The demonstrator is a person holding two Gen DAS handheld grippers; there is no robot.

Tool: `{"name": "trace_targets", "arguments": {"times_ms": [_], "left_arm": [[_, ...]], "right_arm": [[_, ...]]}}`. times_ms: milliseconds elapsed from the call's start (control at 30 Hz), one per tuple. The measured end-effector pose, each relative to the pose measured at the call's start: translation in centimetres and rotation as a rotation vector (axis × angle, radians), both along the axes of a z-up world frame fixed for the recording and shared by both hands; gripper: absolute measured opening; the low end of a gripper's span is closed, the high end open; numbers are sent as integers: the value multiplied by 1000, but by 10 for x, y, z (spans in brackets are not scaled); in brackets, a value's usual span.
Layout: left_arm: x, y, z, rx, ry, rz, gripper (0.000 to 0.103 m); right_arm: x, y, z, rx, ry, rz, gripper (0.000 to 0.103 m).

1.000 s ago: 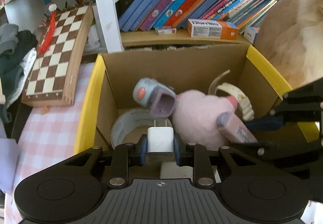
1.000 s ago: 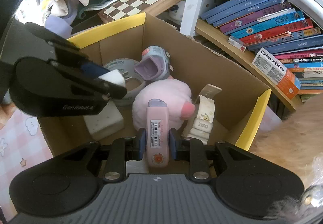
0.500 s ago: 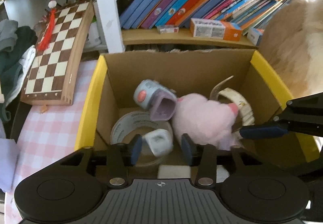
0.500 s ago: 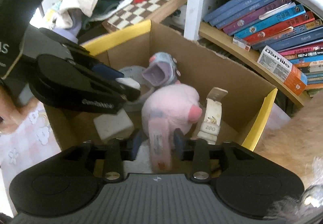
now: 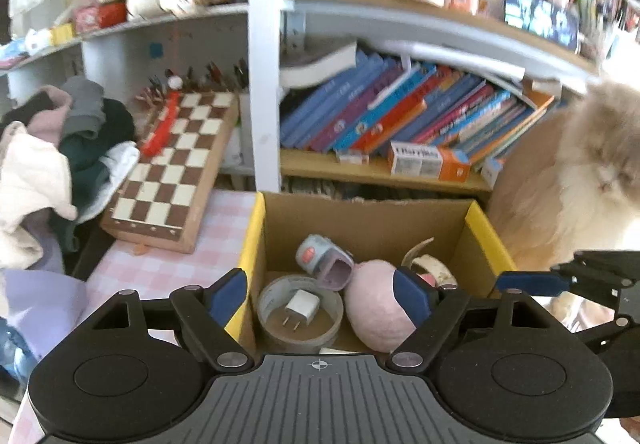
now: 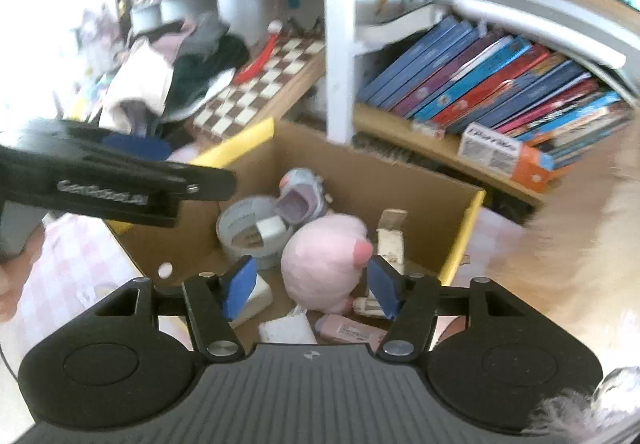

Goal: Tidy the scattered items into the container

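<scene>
A cardboard box [image 5: 370, 218] with yellow flaps holds the tidied items. A white charger plug [image 5: 302, 304] lies inside a roll of tape [image 5: 300, 338], beside a pink plush [image 5: 374, 314], a grey toy [image 5: 324, 262] and a beige strap [image 5: 434, 268]. My left gripper [image 5: 320, 294] hovers above the box, its jaws opening, with nothing between them. My right gripper [image 6: 312, 286] also hangs over the box [image 6: 400, 184], jaws opening and empty. A pink case [image 6: 352, 332] lies on the box floor under it, near the plush [image 6: 326, 250] and the tape roll [image 6: 246, 234].
A chessboard [image 5: 172, 168] leans at the left, next to a heap of clothes [image 5: 60, 148]. Shelves of books [image 5: 400, 116] stand behind the box. A furry animal [image 5: 580, 180] sits at the right. The table wears a pink checked cloth [image 5: 168, 268].
Both grippers opened and rose back from the box. The left let the white plug fall into the tape roll; the right let the pink case drop to the box floor.
</scene>
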State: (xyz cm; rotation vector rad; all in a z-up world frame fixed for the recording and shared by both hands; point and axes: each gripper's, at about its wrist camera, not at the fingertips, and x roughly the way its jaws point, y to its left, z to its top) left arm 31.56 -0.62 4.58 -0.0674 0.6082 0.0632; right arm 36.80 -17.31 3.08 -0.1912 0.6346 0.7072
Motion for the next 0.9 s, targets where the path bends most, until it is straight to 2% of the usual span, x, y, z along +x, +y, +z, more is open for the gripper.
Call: {"name": "trace_targets", "arguments": {"times_ms": [233, 300, 400, 567, 700, 767, 900], "left_arm": [[-64, -12, 24, 20, -130, -10, 95], [-86, -17, 22, 26, -135, -13, 96], [-119, -23, 16, 19, -131, -10, 97], [-188, -35, -10, 24, -93, 9, 98], [-239, -38, -27, 35, -57, 7, 98], [-256, -38, -29, 56, -43, -4, 98], [-280, -35, -24, 56, -72, 1, 99]], "right_arm": [[-57, -31, 19, 48, -88, -128, 71], [-80, -39, 20, 57, -102, -172, 75], [-120, -48, 18, 59, -128, -232, 85], [-194, -55, -4, 15, -159, -374, 92], [-239, -59, -20, 11, -104, -484, 93], [-256, -61, -19, 20, -107, -500, 93], [-296, -57, -19, 7, -163, -502, 95]]}}
